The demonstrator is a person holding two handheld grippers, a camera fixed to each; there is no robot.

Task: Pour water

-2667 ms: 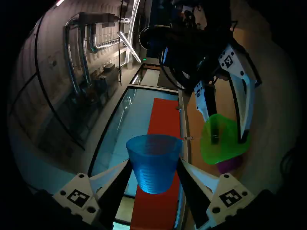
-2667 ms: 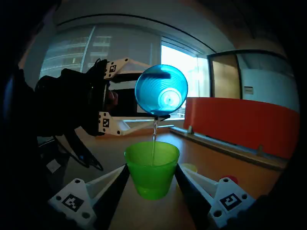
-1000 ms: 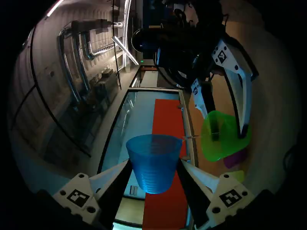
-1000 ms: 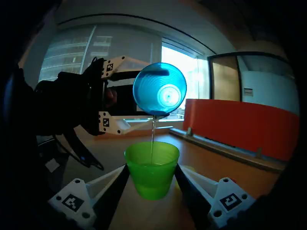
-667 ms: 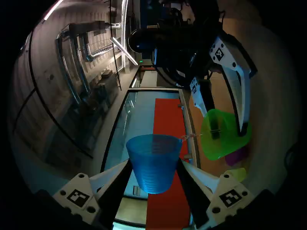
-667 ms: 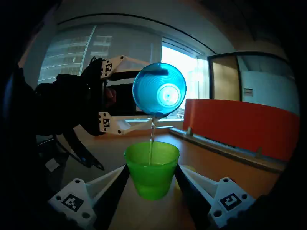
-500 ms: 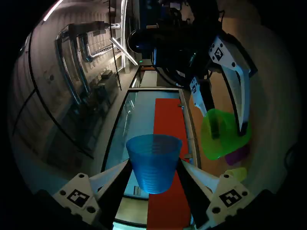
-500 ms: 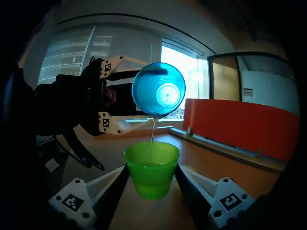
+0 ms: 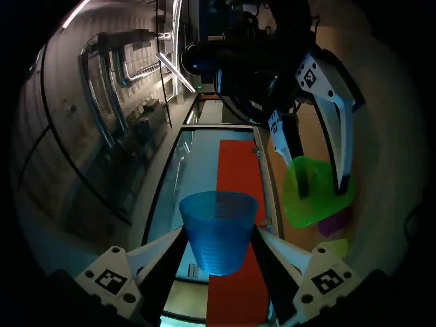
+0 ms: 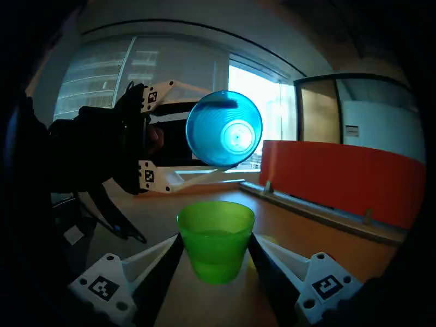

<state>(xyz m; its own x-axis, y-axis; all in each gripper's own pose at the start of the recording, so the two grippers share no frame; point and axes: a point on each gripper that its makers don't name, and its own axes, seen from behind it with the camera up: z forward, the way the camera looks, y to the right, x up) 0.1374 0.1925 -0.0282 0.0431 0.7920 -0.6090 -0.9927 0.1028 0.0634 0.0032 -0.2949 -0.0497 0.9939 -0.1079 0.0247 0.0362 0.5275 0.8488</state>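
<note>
Above the wooden table [image 10: 305, 215], the blue plastic cup [image 10: 224, 136] hangs tipped on its side. Its open mouth faces the right gripper's camera, and its lower rim sits over the mouth of the green plastic cup [image 10: 216, 231] without touching it.

The left gripper [image 9: 219, 235] has its jaws clenched on the blue cup, one white finger pressing each side of the ribbed wall. In the right gripper view a dark-sleeved hand [image 10: 92, 147] holds this gripper out from the left.

The right gripper [image 10: 216, 245] has its jaws grasping the green cup, which stands upright between the two fingers, lifted off the table. A darker band in its lower part shows water inside. In the left gripper view the same green cup appears off to the right, pinched between the right gripper's two white fingers.

Just beside it there, a small purple thing [image 9: 334, 222] and a small yellow thing [image 9: 333, 248] rest on the table; I cannot tell what they are. A red partition [image 10: 349, 177] runs along the table's far edge, and a bright window [image 10: 256, 87] lies behind the blue cup.
</note>
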